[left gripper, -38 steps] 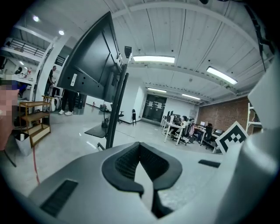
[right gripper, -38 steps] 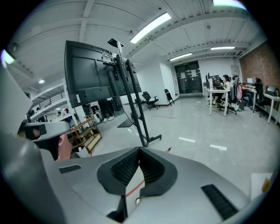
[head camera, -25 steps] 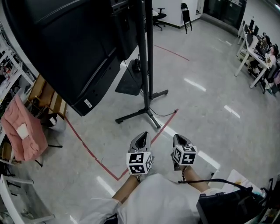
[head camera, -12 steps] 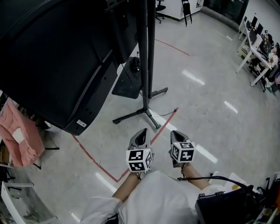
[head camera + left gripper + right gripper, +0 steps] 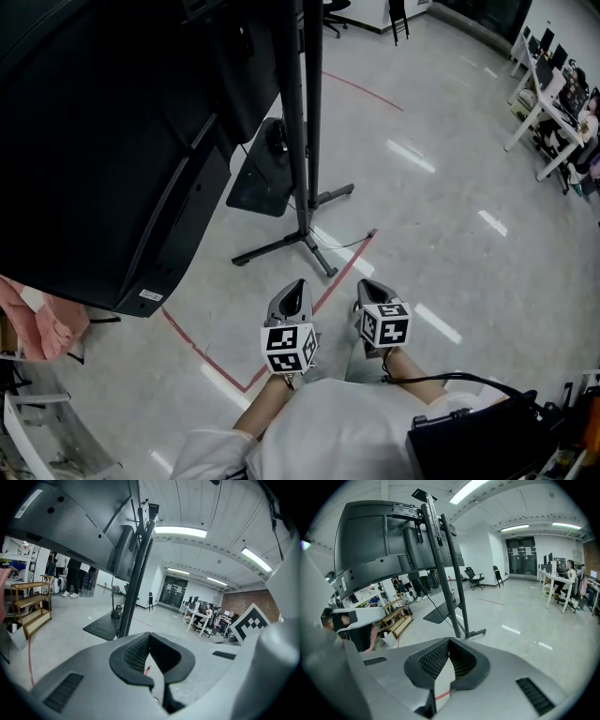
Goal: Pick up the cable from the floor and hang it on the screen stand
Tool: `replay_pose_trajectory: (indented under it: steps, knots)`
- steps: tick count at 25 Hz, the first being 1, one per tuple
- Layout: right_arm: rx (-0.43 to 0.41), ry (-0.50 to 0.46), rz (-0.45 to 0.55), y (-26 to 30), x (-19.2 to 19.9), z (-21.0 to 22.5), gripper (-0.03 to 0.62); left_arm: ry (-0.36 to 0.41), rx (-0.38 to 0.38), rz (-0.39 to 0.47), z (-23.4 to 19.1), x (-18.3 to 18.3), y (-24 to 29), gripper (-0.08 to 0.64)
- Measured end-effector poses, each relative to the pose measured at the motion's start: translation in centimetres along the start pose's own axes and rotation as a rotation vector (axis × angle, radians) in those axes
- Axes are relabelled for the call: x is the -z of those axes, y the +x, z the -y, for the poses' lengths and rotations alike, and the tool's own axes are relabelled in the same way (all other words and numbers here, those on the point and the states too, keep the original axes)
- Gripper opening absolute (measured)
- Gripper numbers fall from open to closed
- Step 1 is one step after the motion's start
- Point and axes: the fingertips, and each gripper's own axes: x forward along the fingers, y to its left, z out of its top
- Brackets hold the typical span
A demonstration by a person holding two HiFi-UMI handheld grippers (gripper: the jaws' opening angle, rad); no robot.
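Seeing the cable point(image 5: 345, 246) lying thin and dark on the floor point(image 5: 450, 234), trailing from the foot of the screen stand point(image 5: 302, 131) toward the red tape line point(image 5: 339, 269). Holding the left claw point(image 5: 293, 289) and the right claw point(image 5: 367, 287) side by side above the floor, near the tape, apart from the cable, pointing toward the stand. Carrying both claws with tips pressed together, gripping nothing.
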Motion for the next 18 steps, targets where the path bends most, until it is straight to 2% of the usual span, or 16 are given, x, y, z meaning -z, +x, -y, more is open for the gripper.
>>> replay_pose_trajectory:
  steps: [6,12,18]
  knots:
    - [-0.094,-0.056,-0.027,5.5,-3.2,2.9,0.017,-0.023,-0.085,-0.005,-0.1,-0.7,5.6,0.003]
    - [-0.143,-0.093,-0.034,11.5,-5.9,6.7,0.018,-0.041,-0.133,-0.033,-0.6,-0.5,12.3,0.003]
    - [-0.173,-0.101,-0.061,18.9,-4.1,10.0,0.018,-0.059,-0.173,-0.071,-3.4,3.2,18.2,0.003]
